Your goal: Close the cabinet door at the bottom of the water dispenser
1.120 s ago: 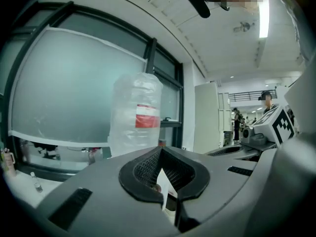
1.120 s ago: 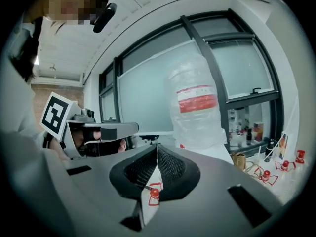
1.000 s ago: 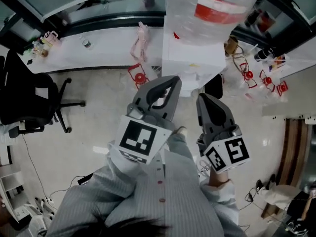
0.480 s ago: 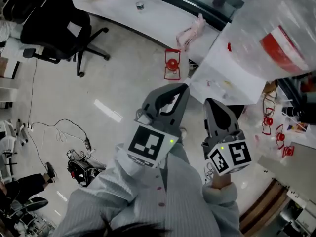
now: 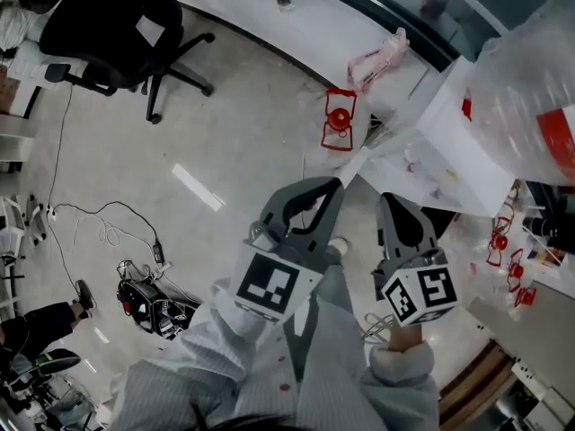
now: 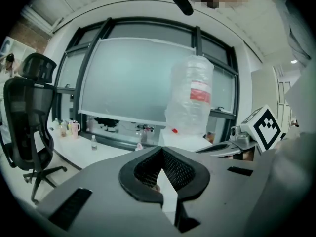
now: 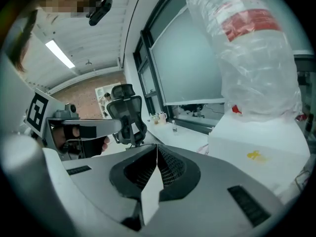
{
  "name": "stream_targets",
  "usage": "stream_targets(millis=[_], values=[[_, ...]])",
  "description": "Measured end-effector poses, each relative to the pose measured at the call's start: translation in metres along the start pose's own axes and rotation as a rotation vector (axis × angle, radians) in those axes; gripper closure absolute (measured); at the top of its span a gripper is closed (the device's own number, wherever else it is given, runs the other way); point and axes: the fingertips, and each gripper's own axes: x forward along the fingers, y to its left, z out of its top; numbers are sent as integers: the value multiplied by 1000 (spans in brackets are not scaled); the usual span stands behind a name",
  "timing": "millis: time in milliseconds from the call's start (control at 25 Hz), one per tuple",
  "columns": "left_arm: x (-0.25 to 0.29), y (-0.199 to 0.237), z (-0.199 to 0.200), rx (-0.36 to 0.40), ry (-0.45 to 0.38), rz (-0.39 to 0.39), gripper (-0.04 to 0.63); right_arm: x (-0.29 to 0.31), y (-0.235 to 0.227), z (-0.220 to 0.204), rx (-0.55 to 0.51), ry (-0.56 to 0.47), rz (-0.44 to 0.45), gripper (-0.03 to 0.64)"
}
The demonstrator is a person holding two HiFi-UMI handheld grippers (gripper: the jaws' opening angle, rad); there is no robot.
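Still the approach: the left gripper (image 5: pixel 329 185) and right gripper (image 5: pixel 389 201), jaws shut and empty, hang near the water dispenser (image 5: pixel 442 147), whose cabinet door sits unseen beneath its top, so next comes reaching lower to push it.

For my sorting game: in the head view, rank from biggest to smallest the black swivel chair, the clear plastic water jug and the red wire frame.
1 and 2. Clear plastic water jug and black swivel chair: look alike; the jug is nearer and cropped, so unranked.
3. Red wire frame.

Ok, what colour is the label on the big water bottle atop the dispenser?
The label is red, on clear plastic; the right gripper view shows it best.
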Motion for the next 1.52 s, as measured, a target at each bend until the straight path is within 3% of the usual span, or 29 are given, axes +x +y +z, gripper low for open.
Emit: stream_targets(millis=[480,1040,1520], values=[[21,28,-106,-78,129,67,585,67,1,-86,-12,113,17,601],[50,69,-264,-75,255,126,585,136,-9,-248,-16,315,23,601],[46,77,-368,-160,381,126,586,168,-32,-372,34,510,-43,600]])
